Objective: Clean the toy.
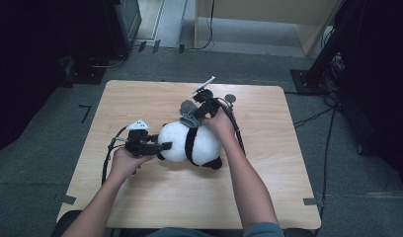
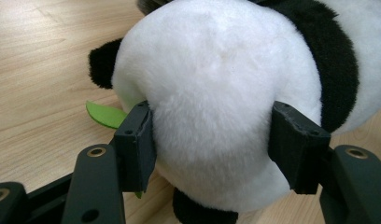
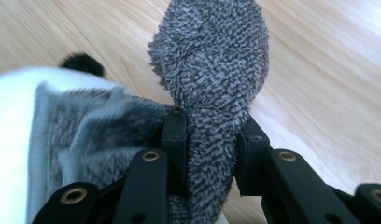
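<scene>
On the wooden counter [image 1: 140, 197], seen from the high view, a plush panda [image 1: 189, 143] lies near the centre, its long axis running from the person's left to right and slightly toward them. The left hand-held gripper [image 1: 162, 146] meets the panda's white rounded left end. The right hand-held gripper [image 1: 198, 114] sits at the panda's far side, where a grey fuzzy cloth [image 1: 188, 112] rests against the toy. Both forearms enter from the bottom edge.

Left gripper view: the left hand-held gripper [image 2: 212, 144] has its jaws spread wide and pressed against both flanks of the panda's [image 2: 216, 93] white rounded end, clamped on it. A black band crosses the body at upper right, and a black ear or paw projects at left. A green leaf-shaped piece [image 2: 104, 114] protrudes beneath the toy beside the left jaw; the high view does not resolve it.

Right gripper view: the right hand-held gripper [image 3: 209, 149] is clamped on the grey fuzzy cloth [image 3: 212, 65], whose free end stands up past the jaws. The cloth's looped weave is legible here. The panda's [image 3: 11, 130] white fur lies at left.
</scene>
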Available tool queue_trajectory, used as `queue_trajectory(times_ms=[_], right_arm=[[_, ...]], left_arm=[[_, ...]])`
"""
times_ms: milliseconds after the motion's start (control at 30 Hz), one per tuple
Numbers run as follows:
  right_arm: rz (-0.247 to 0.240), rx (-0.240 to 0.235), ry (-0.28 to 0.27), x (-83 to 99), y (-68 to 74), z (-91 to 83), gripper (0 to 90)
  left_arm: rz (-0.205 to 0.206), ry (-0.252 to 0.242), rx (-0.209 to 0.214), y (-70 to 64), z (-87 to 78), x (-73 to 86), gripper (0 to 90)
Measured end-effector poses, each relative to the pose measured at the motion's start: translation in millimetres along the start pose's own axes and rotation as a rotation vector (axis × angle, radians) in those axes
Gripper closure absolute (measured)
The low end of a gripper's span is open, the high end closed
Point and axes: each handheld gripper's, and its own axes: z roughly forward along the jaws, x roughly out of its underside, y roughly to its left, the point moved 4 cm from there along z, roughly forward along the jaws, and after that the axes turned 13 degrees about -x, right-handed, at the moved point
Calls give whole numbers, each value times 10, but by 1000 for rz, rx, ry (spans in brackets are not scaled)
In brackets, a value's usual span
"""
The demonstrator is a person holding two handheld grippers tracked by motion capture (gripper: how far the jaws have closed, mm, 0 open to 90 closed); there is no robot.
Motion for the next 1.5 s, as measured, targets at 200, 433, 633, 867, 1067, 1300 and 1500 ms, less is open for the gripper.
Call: queue_trajectory(times_ms=[200, 433, 633, 867, 1067, 1300, 1500], right_arm=[[76, -15, -36, 163, -224, -92, 695], [133, -10, -63, 335, -414, -172, 697], [168, 16, -80, 471, -546, -227, 699], [202, 32, -107, 677, -691, -236, 703], [204, 45, -112, 771, -744, -244, 703], [184, 138, -194, 752, -726, -524, 719], [100, 142, -286, 524, -456, -820, 719]], left_arm=[[-1, -4, 4, -10, 6, -2, 382], [3, -8, 8, -11, 7, -1, 382], [7, -5, 10, -7, 3, 2, 382], [2, -8, 14, 0, 2, 4, 384], [1, -5, 16, 1, -5, 7, 389], [6, 2, 21, -2, -27, 14, 393], [-7, -6, 37, 3, -38, 25, 395]])
